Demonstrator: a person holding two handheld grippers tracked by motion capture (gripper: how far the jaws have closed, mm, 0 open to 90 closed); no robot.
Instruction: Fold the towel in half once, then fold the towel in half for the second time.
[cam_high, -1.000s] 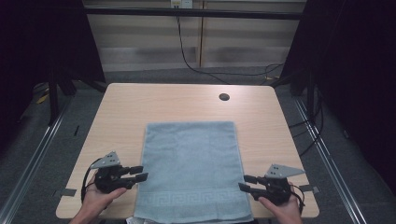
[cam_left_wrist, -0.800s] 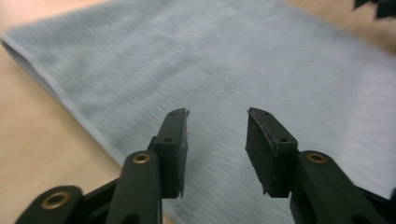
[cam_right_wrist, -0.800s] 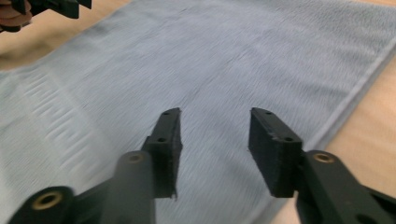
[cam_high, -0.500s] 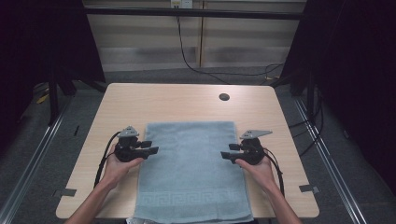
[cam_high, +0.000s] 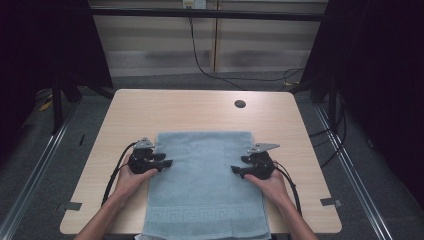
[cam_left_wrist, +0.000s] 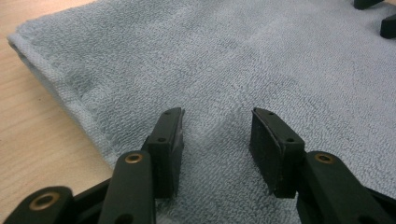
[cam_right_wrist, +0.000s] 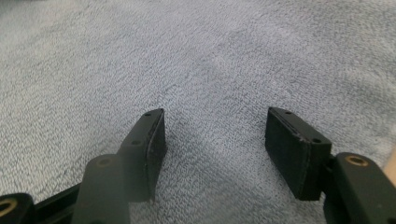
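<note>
My left gripper (cam_high: 167, 163) and right gripper (cam_high: 235, 170) hang open, empty, over the towel (cam_high: 202, 180); the right's jaws have just been widening. A round hole (cam_high: 240, 104) sits near the table's (cam_high: 150, 112) far edge; the towel's near end is cut off.

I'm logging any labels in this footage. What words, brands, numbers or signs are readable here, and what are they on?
None can be read.
Towel: a woven key-pattern border near its front edge, no lettering.
Left gripper and right gripper: no visible markings.
Table: bare wood with a dark round hole, no text.
</note>
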